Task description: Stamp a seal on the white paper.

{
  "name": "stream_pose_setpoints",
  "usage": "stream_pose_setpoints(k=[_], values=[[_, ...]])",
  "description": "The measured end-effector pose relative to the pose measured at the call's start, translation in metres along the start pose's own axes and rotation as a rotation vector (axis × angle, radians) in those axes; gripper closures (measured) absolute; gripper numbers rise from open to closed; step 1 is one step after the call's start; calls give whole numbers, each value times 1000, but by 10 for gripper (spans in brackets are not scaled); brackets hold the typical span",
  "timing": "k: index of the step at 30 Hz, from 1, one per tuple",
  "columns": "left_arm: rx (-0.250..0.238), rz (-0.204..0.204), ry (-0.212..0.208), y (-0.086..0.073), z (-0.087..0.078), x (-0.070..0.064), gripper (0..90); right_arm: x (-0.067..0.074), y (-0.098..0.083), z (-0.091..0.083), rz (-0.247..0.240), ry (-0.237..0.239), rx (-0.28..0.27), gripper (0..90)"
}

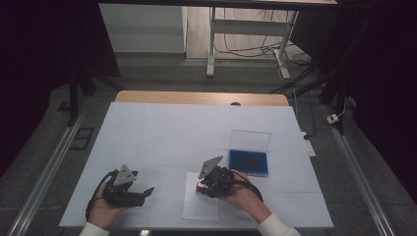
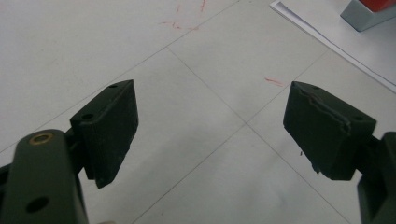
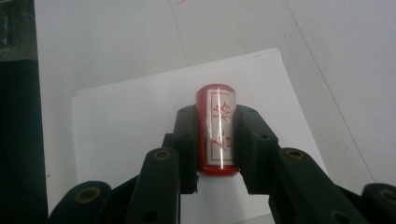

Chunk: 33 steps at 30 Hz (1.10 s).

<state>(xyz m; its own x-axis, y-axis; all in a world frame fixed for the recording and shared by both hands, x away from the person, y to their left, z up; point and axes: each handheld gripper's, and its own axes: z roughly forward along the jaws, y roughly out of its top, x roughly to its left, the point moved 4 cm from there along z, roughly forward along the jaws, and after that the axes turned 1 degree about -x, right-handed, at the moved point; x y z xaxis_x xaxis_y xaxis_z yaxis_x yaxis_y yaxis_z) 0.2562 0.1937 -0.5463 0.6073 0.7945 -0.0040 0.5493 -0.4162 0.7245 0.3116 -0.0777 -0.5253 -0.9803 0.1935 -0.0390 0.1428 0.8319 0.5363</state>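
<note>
A red cylindrical stamp [image 3: 217,135] with a pale label of red characters sits between the pads of my right gripper [image 3: 216,119], which is shut on it. The stamp [image 1: 198,187] is over a white sheet of paper [image 1: 199,209] near the table's front edge, with the right gripper [image 1: 202,187] pointing left. Whether it touches the sheet I cannot tell. My left gripper [image 1: 146,192] lies low at the front left. Its jaws stand wide apart in the left gripper view, and the left gripper [image 2: 210,126] has only bare table between them. The stamp's end [image 2: 366,14] and the paper's corner [image 2: 322,28] show top right there.
A blue ink pad [image 1: 248,162] with its clear lid [image 1: 251,139] raised sits right of the right hand. The white table top [image 1: 172,132] carries faint red marks [image 2: 273,81]. A wooden edge [image 1: 196,97] runs along the far side; floor rails flank the table.
</note>
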Motion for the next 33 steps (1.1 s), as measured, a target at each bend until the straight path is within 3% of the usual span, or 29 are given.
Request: stream_pose_setpoints(k=[11, 14, 16, 20, 33], values=[[-5, -4, 0, 0, 0, 0, 184, 1, 0, -2, -11, -3, -14, 696], [-4, -5, 1, 0, 0, 1, 184, -2, 1, -10, 10, -17, -52, 693], [-4, -5, 0, 0, 0, 2, 185, -5, 3, -18, 55, 4, -122, 693], [-4, -3, 0, 0, 0, 2, 185, -10, 4, -31, 79, -16, -158, 693], [-5, 2, 3, 0, 0, 2, 185, -21, -4, -42, 109, -59, -168, 692]])
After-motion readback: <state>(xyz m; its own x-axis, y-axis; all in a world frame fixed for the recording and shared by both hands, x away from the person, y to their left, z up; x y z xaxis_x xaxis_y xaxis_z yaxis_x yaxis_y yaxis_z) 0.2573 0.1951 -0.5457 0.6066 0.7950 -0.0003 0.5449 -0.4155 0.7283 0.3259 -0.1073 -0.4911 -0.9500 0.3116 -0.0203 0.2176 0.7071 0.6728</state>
